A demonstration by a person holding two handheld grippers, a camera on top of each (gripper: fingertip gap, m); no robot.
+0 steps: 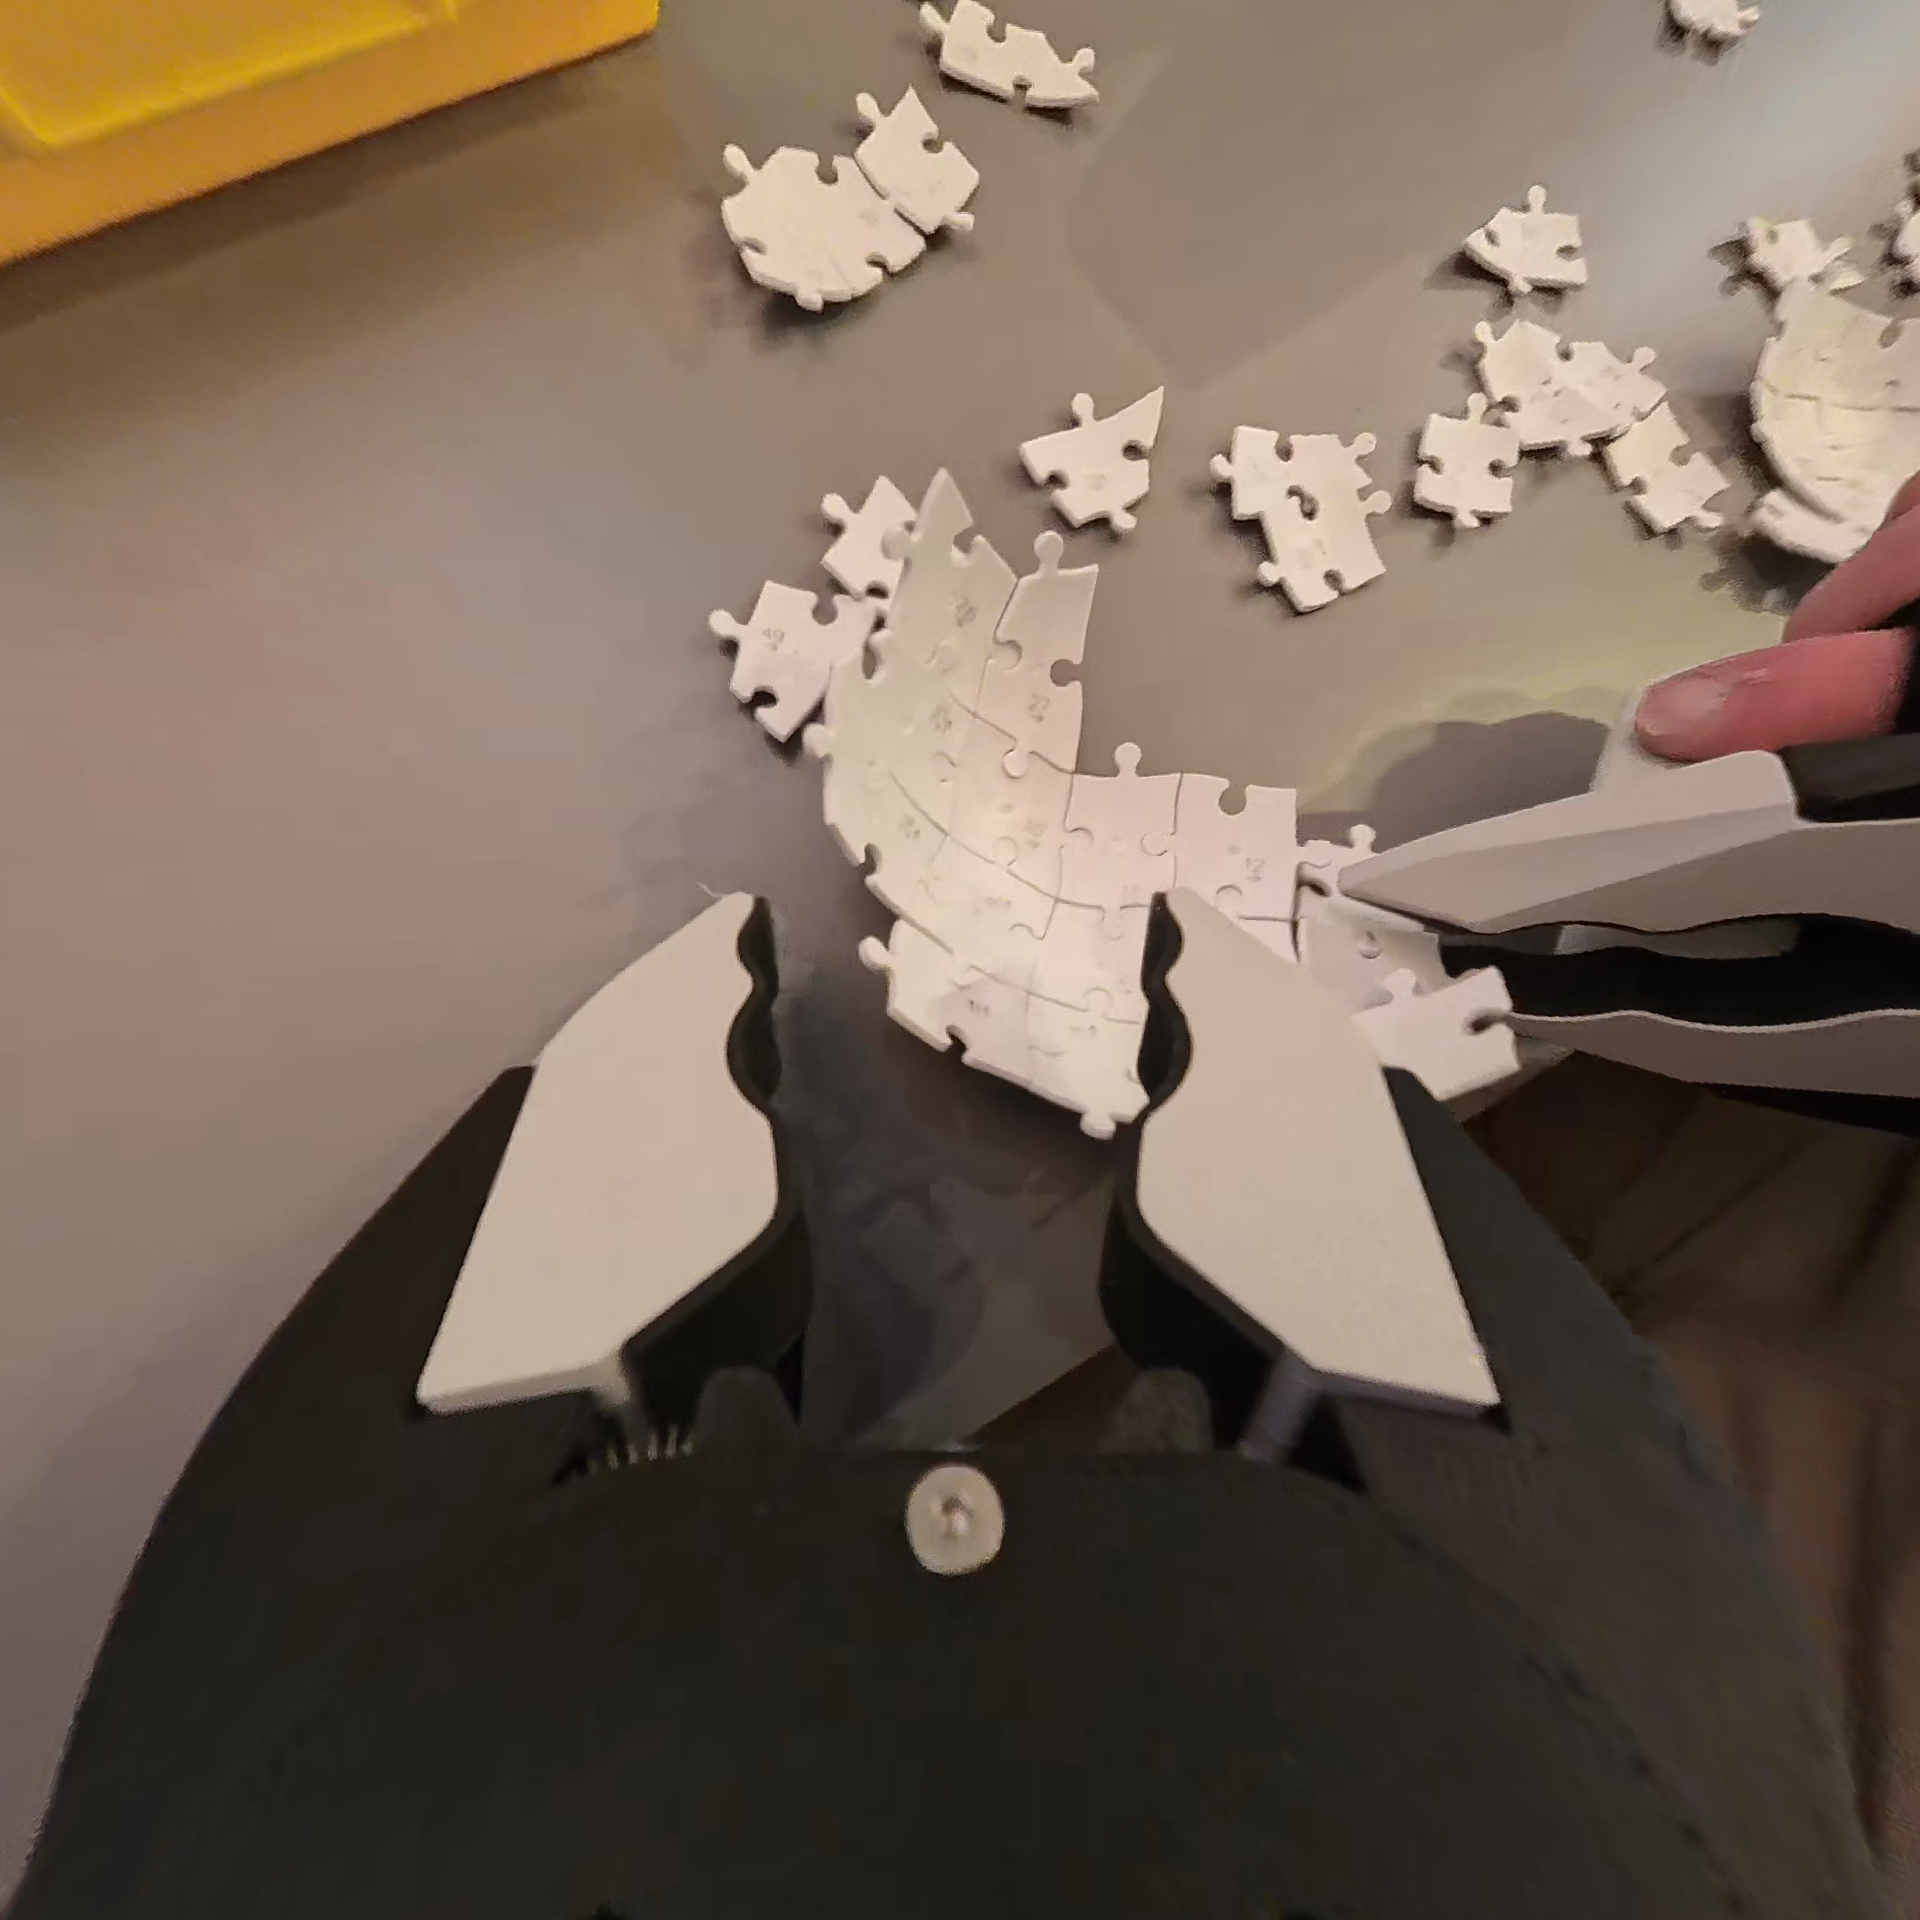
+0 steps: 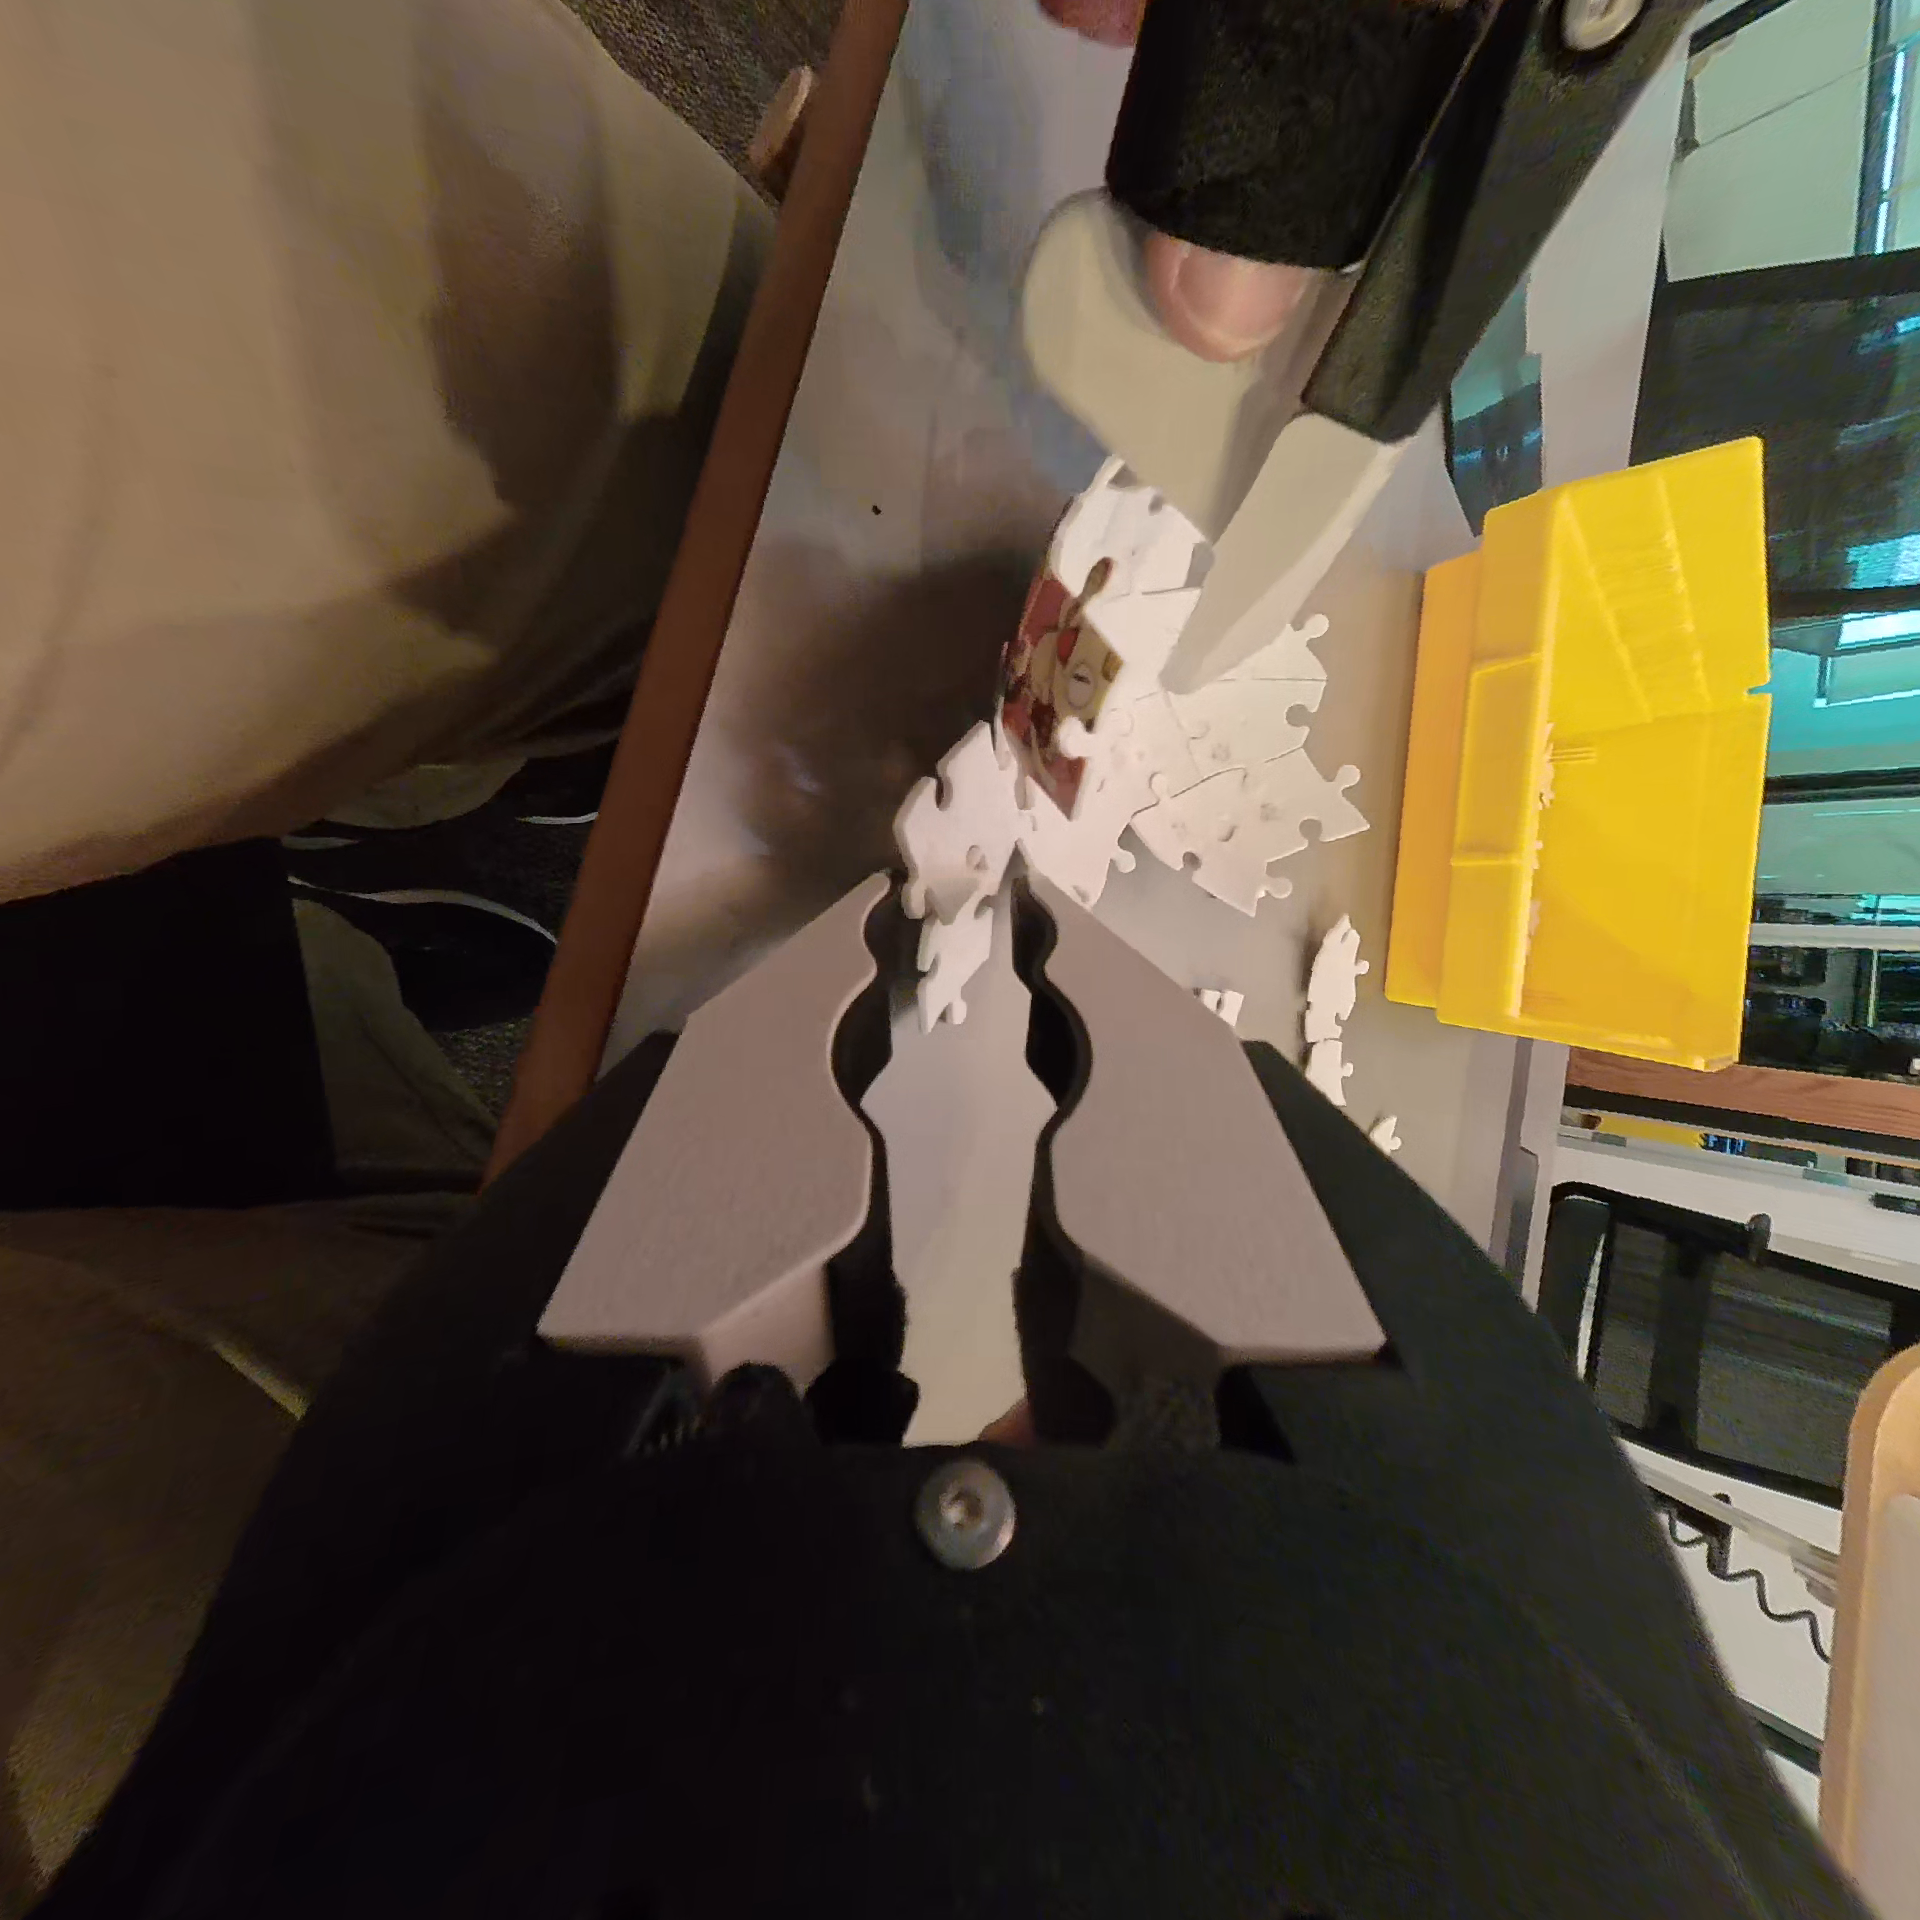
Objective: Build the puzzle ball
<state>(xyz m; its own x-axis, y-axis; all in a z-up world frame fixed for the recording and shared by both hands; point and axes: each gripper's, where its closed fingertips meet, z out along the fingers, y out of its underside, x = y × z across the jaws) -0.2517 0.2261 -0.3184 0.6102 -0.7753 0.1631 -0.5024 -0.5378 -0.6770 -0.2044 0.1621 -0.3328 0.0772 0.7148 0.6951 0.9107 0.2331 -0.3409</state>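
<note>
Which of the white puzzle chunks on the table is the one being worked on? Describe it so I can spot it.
Start from the grey table and look just ahead of the open left gripper. The curved shell section sits there, the right gripper pinching its right edge. Its neighbours are loose pieces or smaller clusters; this one curves upward like a bowl.

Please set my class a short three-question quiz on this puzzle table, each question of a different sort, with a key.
1. True or false: the left tool is shut on a loose piece.
2. Multiple choice: the bin on the table is A red, B yellow, C blue.
3. Fill in: the edge of the curved assembled section sits between the fingers of the ____ tool.

Key
1. False: its jaws stand wide apart and hold nothing.
2. B.
3. Right: the right tool has closed on the section's edge.
</note>
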